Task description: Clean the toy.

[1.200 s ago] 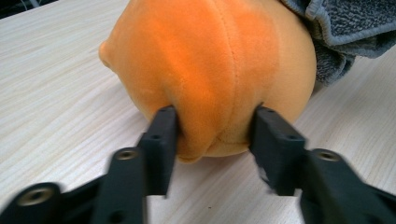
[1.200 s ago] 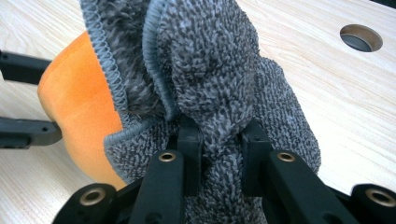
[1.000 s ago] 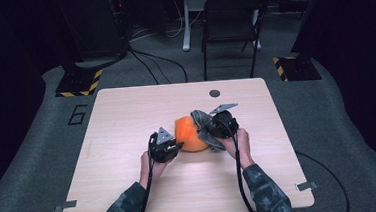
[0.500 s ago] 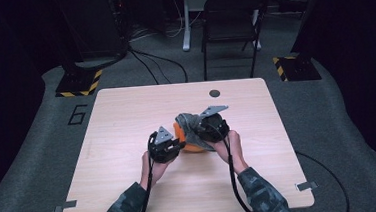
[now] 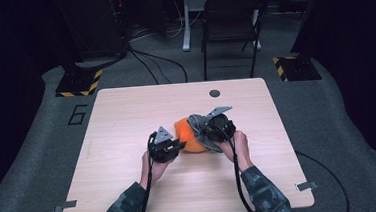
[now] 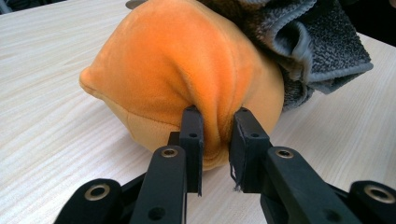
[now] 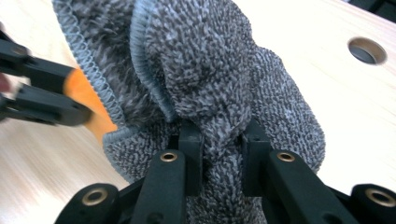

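Evidently the work in hand is wiping or wrapping the round orange plush toy (image 6: 187, 70) with the grey terry cloth (image 7: 205, 70), and each grip serves that. The left gripper (image 6: 217, 140) has its jaws pinched on a fold of the toy's velvety skin at the near end, which seems meant to anchor the soft ball so it cannot roll on the pale wooden worktop (image 5: 126, 110). Just beyond those jaws the cloth drapes over the toy's far side. The right gripper (image 7: 222, 140) is clamped on a bunched ridge of the cloth, directly ahead of it, pressing it against the toy. Between the two grippers the toy rests on the worktop, steadied from both sides.
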The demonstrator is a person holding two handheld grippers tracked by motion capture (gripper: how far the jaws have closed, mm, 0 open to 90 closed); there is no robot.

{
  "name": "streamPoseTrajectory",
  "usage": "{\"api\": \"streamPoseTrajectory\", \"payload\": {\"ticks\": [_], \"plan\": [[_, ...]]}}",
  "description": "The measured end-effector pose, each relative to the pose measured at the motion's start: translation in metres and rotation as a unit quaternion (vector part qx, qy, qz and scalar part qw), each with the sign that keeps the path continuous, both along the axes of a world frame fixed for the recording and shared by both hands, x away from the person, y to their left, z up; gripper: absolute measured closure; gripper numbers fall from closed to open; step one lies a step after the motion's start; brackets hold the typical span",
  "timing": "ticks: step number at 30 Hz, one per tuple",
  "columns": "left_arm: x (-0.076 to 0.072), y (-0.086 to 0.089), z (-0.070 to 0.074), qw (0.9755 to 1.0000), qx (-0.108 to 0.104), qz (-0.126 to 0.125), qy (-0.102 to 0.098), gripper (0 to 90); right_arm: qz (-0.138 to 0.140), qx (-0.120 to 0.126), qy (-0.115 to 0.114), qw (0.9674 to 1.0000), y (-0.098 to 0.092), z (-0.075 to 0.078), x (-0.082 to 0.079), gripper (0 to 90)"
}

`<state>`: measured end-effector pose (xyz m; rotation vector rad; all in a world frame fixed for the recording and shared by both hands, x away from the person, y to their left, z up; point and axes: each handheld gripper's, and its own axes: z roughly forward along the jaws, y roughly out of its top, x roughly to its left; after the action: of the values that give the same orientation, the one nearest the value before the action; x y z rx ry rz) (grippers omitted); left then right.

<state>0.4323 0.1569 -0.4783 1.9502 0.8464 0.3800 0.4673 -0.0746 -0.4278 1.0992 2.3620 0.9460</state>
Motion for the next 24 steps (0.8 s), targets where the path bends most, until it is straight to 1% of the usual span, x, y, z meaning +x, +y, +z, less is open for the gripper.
{"api": "streamPoseTrajectory", "payload": {"ticks": [1, 6, 7, 8, 11, 12, 14, 15, 16, 17, 19, 21, 22, 23, 24], "plan": [[0.000, 0.000, 0.000, 1.0000, -0.001, 0.000, 0.000, 76.1, -0.004, -0.004, 0.002, 1.0000, -0.002, -0.001, 0.001, 75.3], [0.000, 0.000, 0.000, 1.0000, -0.003, -0.001, 0.000, 75.8, -0.019, -0.001, 0.024, 0.9995, -0.013, -0.010, 0.008, 75.2], [0.000, 0.000, 0.000, 1.0000, -0.002, -0.002, 0.000, 75.8, -0.021, -0.006, 0.025, 0.9994, -0.015, -0.011, 0.009, 75.2], [0.000, 0.000, 0.000, 1.0000, -0.002, -0.002, 0.000, 75.8, -0.022, -0.003, 0.028, 0.9994, -0.016, -0.013, 0.010, 75.2], [0.000, 0.000, -0.001, 1.0000, -0.009, 0.001, 0.003, 75.8, -0.031, -0.016, 0.035, 0.9988, -0.020, -0.018, 0.014, 75.2], [0.001, 0.001, 0.000, 1.0000, -0.008, -0.002, 0.005, 75.8, -0.034, -0.016, 0.038, 0.9986, -0.021, -0.021, 0.015, 75.2], [0.001, 0.000, -0.001, 1.0000, -0.008, 0.000, 0.002, 75.8, -0.039, -0.016, 0.046, 0.9981, -0.024, -0.025, 0.018, 75.2], [0.001, 0.001, 0.000, 1.0000, -0.005, -0.004, 0.004, 75.8, -0.042, -0.018, 0.049, 0.9978, -0.025, -0.027, 0.019, 75.2], [0.001, 0.001, 0.000, 1.0000, -0.008, -0.002, 0.005, 75.8, -0.045, -0.021, 0.053, 0.9974, -0.026, -0.029, 0.020, 75.2], [0.001, 0.001, 0.000, 1.0000, -0.007, -0.002, 0.005, 75.8, -0.044, -0.024, 0.055, 0.9972, -0.027, -0.032, 0.022, 75.2], [0.001, 0.001, 0.000, 1.0000, -0.007, -0.002, 0.005, 75.8, -0.051, -0.026, 0.062, 0.9964, -0.028, -0.039, 0.024, 75.1], [0.001, 0.001, -0.001, 1.0000, -0.009, 0.001, 0.002, 75.8, -0.056, -0.035, 0.075, 0.9950, -0.029, -0.047, 0.027, 75.1], [0.001, 0.001, -0.001, 1.0000, -0.008, 0.000, 0.003, 75.7, -0.059, -0.035, 0.083, 0.9942, -0.029, -0.052, 0.029, 75.0], [0.001, 0.001, -0.001, 1.0000, -0.008, 0.000, 0.003, 75.7, -0.062, -0.031, 0.088, 0.9937, -0.030, -0.057, 0.030, 75.0], [0.001, 0.001, -0.001, 1.0000, -0.008, 0.000, 0.003, 75.7, -0.060, -0.024, 0.094, 0.9935, -0.032, -0.060, 0.032, 74.9]]}}
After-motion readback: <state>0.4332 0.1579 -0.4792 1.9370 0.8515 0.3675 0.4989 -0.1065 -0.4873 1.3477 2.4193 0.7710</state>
